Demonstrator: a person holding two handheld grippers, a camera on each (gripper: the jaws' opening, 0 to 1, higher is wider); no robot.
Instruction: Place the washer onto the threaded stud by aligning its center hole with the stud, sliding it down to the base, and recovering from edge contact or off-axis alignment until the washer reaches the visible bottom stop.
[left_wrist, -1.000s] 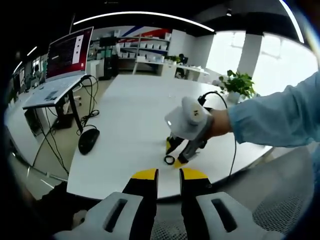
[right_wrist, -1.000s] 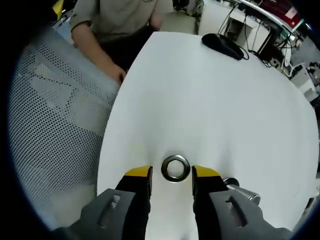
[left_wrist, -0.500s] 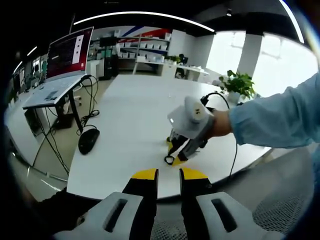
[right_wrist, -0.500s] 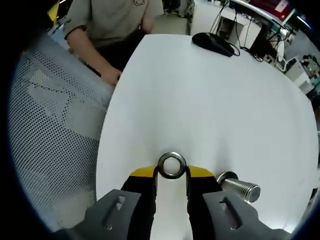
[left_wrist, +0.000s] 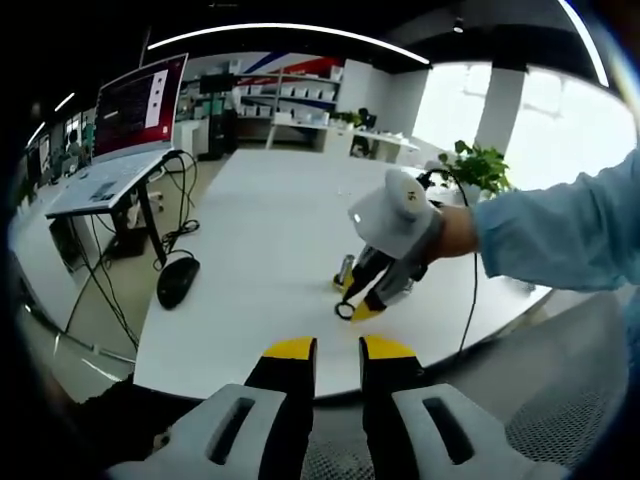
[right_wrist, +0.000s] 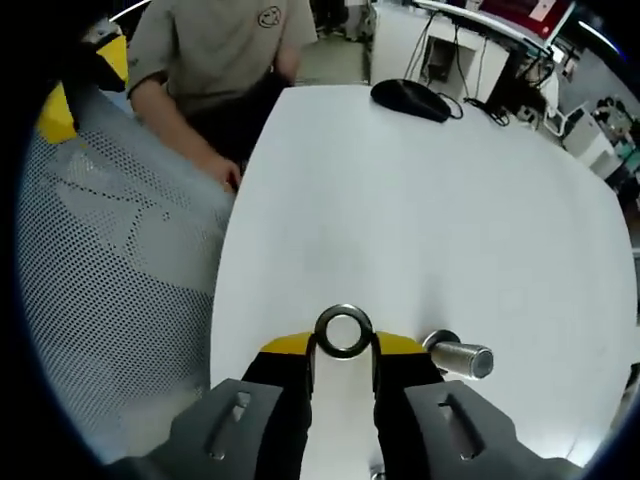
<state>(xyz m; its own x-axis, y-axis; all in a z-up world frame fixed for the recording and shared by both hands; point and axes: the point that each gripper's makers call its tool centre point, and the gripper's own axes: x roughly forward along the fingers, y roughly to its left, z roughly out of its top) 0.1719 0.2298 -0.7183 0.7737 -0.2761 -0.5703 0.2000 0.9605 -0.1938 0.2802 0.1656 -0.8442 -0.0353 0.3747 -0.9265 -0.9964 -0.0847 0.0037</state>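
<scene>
A steel ring washer (right_wrist: 343, 333) is clamped between the yellow tips of my right gripper (right_wrist: 343, 347), lifted off the white table (right_wrist: 420, 200). The threaded stud (right_wrist: 459, 358) stands on its round base just right of those tips. In the left gripper view the right gripper (left_wrist: 360, 304) hangs over the table's near edge with the washer (left_wrist: 345, 310) at its tips, and the stud (left_wrist: 346, 270) sits just behind it. My left gripper (left_wrist: 337, 352) stays low, short of the table edge, its jaws a narrow gap apart with nothing between them.
A black mouse (left_wrist: 177, 281) lies at the table's left edge, also seen as the mouse (right_wrist: 412, 100) far across. A mesh chair (right_wrist: 110, 260) stands left of the table, with a seated person (right_wrist: 215, 60) beyond. A potted plant (left_wrist: 478, 168) and a monitor (left_wrist: 138, 105) stand further off.
My right gripper shut on the washer and raised it off the table; the stud now sits lower beside its tips. The left gripper has not moved.
</scene>
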